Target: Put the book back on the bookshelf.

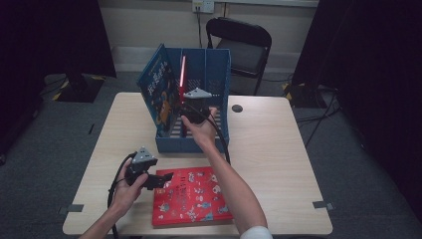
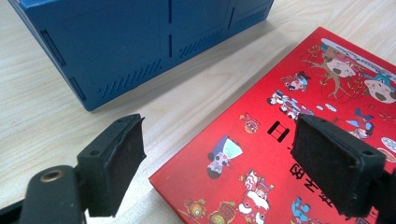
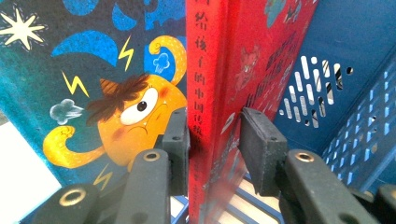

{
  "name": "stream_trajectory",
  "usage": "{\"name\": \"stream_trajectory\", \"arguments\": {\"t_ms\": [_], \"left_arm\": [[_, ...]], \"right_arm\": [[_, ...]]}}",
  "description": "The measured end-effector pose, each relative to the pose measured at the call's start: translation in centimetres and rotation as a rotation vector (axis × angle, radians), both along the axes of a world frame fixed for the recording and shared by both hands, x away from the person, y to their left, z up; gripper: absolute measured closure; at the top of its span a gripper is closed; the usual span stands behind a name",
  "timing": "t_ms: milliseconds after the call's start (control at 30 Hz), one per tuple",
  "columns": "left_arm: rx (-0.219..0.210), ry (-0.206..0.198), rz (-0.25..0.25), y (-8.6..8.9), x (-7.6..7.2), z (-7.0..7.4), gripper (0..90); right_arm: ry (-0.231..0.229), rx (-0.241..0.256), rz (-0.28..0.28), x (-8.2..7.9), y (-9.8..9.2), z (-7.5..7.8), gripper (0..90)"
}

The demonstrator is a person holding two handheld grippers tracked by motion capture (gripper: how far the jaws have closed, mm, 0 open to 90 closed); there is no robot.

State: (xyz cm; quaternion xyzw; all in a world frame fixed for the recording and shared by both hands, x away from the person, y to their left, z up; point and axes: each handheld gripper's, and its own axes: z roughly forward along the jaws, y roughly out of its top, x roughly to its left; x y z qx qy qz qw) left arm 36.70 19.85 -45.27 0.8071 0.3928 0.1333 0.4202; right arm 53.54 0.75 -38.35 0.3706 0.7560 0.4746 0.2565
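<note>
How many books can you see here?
3. A blue book leans at the left inside the blue file box; a thin red book stands upright beside it, held by the right hand-held gripper; a flat red book lies on the table.

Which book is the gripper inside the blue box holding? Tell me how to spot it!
Find the tall blue plastic file box at the far middle of the pale wooden table. Two books stand inside; the right gripper pinches the thin red hardcover book. Its neighbour, the dark blue picture book, leans left and shows an orange one-eyed monster.
</note>
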Motion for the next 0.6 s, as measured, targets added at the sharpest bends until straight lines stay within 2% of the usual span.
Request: {"name": "stream_trajectory", "arguments": {"t_ms": [267,467,600], "left_arm": [[0.0,0.0,-0.001,0.02,0.03,-0.03,16.6],[0.0,-0.001,-0.003,0.12,0.02,0.05,16.6],[0.001,0.002,-0.005,0.08,0.02,0.02,16.6]], "right_arm": [[-0.001,0.006,0.001,-0.05,-0.15,-0.04,64.4],[-0.001,0.014,0.027,-0.36,-0.31,-0.11,58.9],[-0.006,0.017,0.021,-0.84,-0.52,0.07,54.4]]}}
